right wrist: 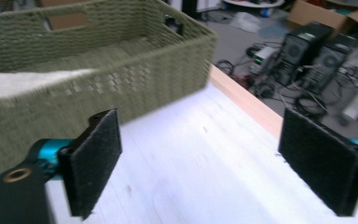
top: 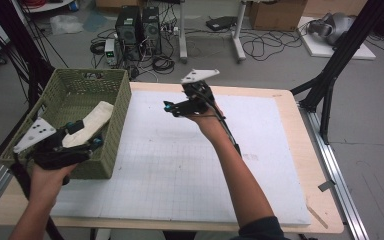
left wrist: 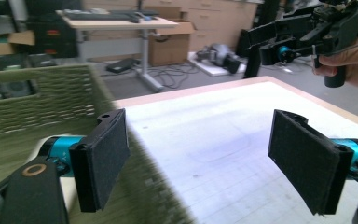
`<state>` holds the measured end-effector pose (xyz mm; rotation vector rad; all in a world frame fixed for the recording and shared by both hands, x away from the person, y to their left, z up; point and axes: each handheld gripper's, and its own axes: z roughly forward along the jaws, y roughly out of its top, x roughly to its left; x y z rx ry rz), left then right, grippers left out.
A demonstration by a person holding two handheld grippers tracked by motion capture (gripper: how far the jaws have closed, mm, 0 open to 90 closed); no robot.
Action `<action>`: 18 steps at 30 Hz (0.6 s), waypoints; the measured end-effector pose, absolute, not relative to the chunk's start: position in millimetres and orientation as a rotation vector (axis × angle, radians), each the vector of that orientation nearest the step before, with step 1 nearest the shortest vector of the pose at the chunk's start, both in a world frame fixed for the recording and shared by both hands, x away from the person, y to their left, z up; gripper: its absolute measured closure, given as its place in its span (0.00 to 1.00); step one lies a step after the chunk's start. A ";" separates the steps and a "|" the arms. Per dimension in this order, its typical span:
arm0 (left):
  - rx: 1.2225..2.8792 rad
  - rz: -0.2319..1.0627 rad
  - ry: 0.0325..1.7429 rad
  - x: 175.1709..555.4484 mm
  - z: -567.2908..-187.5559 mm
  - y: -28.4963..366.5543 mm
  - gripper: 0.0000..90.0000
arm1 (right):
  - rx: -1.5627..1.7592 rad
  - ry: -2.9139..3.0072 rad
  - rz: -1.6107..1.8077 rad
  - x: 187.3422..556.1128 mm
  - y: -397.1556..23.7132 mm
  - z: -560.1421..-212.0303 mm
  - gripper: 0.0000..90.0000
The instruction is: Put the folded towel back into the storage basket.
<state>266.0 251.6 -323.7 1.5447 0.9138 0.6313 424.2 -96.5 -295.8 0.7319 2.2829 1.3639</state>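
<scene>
- Left gripper (top: 82, 134) at the near-left corner of the tabletop (top: 300, 210), hanging over the near end of the green woven basket (top: 117, 100). Fingers (left wrist: 103, 156) spread wide, nothing between them; in the left gripper view the gap shows bare white mat and the basket's side wall.
- Grey three-cornered plate (top: 35, 133) on top of the left gripper; no writing on it that I can read.
- White folded cloth (top: 91, 124) lies inside the basket, running from the near end toward the middle. The left gripper sits just above its near end; whether it touches the cloth I cannot tell.
- Basket stands on the left edge of the tabletop, partly overhanging the white gridded mat (top: 190, 165). Cut-out handle in its far wall. No label visible.
- Right gripper (top: 172, 107) held up above the middle of the mat, well apart from the basket and pointing toward it. Fingers (right wrist: 95, 161) stand wide apart, nothing gripped; the right gripper view looks past them to the basket's long side and the cloth within.
- Mat printed with a fine grid; no legible text.
- Beyond the tabletop, on the floor: two black computer towers (top: 139, 27), cables, cardboard boxes. Any markings on them are too small to read.
</scene>
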 end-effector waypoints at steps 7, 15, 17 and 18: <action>1.591 0.573 0.835 277.8 -332.3 214.3 0.23 | 0.798 2.224 1.343 393.5 -159.8 -310.1 0.13; 1.639 0.512 0.705 290.6 -351.5 174.1 0.25 | 0.860 2.179 1.240 352.1 -219.8 -335.4 0.13; 1.645 0.498 0.679 294.2 -358.5 165.5 0.25 | 0.879 2.168 1.221 341.4 -233.2 -346.3 0.13; 1.643 0.493 0.671 296.0 -362.2 161.3 0.25 | 0.899 2.167 1.215 336.3 -239.3 -352.0 0.13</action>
